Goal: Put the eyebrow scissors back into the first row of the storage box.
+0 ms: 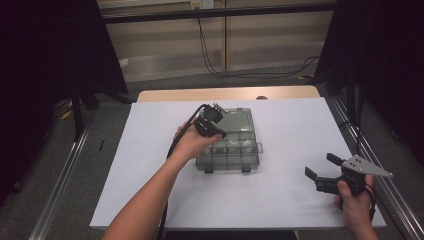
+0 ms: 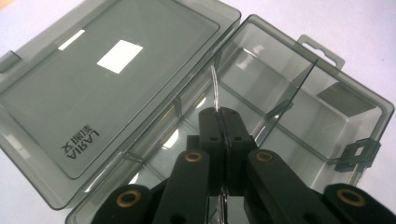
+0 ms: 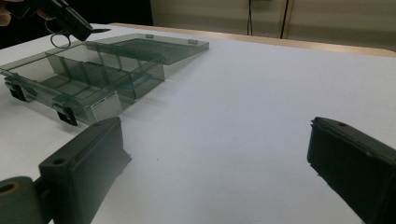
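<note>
A smoky clear compartment box (image 1: 229, 159) lies open mid-table, its lid (image 1: 237, 119) flat behind it. My left gripper (image 1: 221, 133) hovers over the box's left compartments, shut on a thin wire ring (image 2: 214, 88) that sticks out past the jaw tips. In the left gripper view the left gripper (image 2: 219, 112) points into the box (image 2: 327, 116), beside the lid (image 2: 107, 88). The right gripper view shows the ring (image 3: 58, 39) hanging from the left gripper (image 3: 95, 31) above the box (image 3: 84, 79). My right gripper (image 1: 321, 165) (image 3: 215, 154) is open with nothing between its jaws, at the front right.
A white sheet (image 1: 290, 130) covers the table, with a wooden edge (image 1: 225, 94) at the far side. Metal rails (image 1: 370, 155) run along both sides. Cables (image 1: 260, 72) lie on the floor beyond. Two black latches (image 1: 208, 170) sit on the box's near edge.
</note>
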